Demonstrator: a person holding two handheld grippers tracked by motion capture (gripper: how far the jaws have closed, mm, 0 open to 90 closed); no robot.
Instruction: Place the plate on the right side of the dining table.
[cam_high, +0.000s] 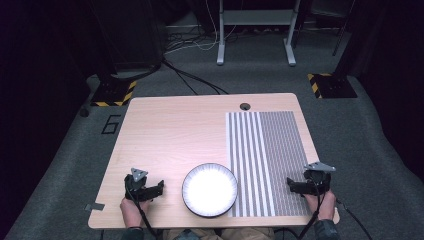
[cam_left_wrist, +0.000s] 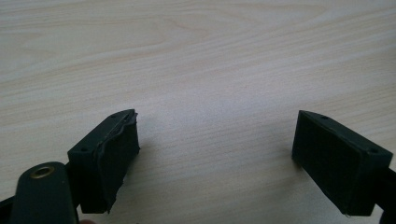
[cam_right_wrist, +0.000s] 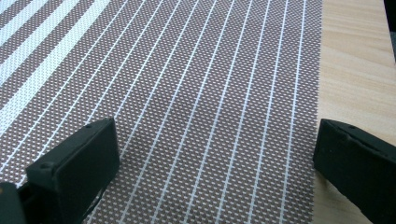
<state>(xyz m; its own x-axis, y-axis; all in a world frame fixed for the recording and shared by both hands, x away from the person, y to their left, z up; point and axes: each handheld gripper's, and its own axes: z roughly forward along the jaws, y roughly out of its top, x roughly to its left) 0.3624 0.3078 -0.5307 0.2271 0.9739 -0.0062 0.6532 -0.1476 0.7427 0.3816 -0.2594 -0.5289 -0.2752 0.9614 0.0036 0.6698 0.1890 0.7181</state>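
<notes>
A white round plate (cam_high: 209, 189) with a dark rim sits near the table's front edge, its right side lapping onto a striped grey-and-white placemat (cam_high: 265, 160). My left gripper (cam_high: 159, 187) rests on bare wood to the left of the plate, jaws open and pointing at it, nothing between them; the left gripper view has its jaws (cam_left_wrist: 215, 158) wide over light wood. My right gripper (cam_high: 291, 184) lies at the placemat's right front, pointing left, open and empty. Seen from the right gripper (cam_right_wrist: 215, 163), the jaws straddle the placemat (cam_right_wrist: 210, 93) edge.
The wooden table (cam_high: 170, 135) has a cable hole (cam_high: 245, 106) at its far edge. A person's hands (cam_high: 131, 209) hold both grippers at the front edge. On the floor beyond stand a white frame (cam_high: 255, 30), cables and yellow-black striped bases (cam_high: 112, 94).
</notes>
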